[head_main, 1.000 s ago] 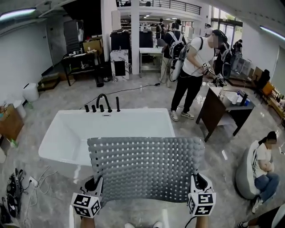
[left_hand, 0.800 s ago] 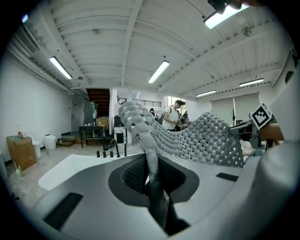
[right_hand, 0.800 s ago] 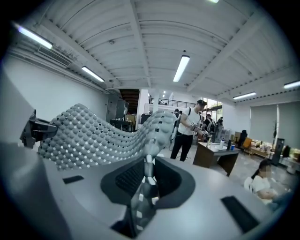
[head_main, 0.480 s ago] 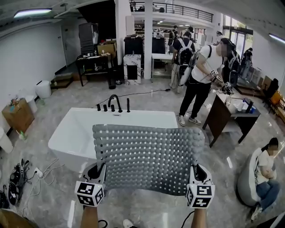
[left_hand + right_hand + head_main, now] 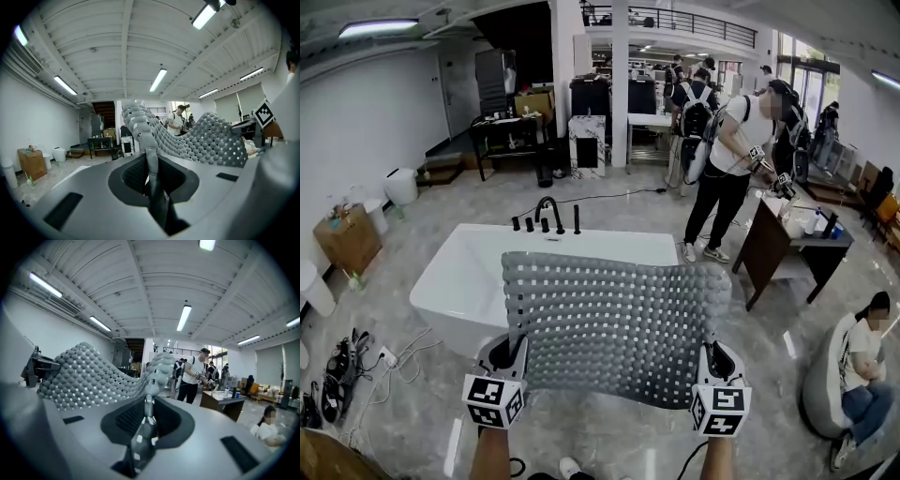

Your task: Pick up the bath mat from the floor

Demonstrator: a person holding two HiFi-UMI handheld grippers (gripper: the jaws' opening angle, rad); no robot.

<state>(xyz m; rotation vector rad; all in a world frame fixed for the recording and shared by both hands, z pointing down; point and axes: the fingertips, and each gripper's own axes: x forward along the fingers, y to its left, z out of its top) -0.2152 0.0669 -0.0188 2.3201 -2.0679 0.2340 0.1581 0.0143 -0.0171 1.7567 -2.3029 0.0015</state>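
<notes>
The bath mat (image 5: 619, 323) is a grey perforated sheet covered in small bumps, held up and spread wide in front of the white bathtub (image 5: 464, 281). My left gripper (image 5: 508, 359) is shut on the mat's lower left corner, and my right gripper (image 5: 712, 361) is shut on its lower right corner. In the left gripper view the mat's edge (image 5: 149, 154) runs pinched between the jaws, and the sheet (image 5: 211, 140) arches off to the right. In the right gripper view the mat's edge (image 5: 149, 404) is clamped the same way, with the sheet (image 5: 84, 373) spreading left.
The bathtub has black taps (image 5: 546, 216) at its far rim. Cables and shoes (image 5: 342, 370) lie on the marble floor at left. A cardboard box (image 5: 342, 239) stands further left. A person (image 5: 727, 169) stands by a dark desk (image 5: 797, 244); another person (image 5: 862, 361) sits at the right.
The view has drifted a little, so the tub sits further right and lower in frame. The mat stays spread between both grippers, raised slightly.
</notes>
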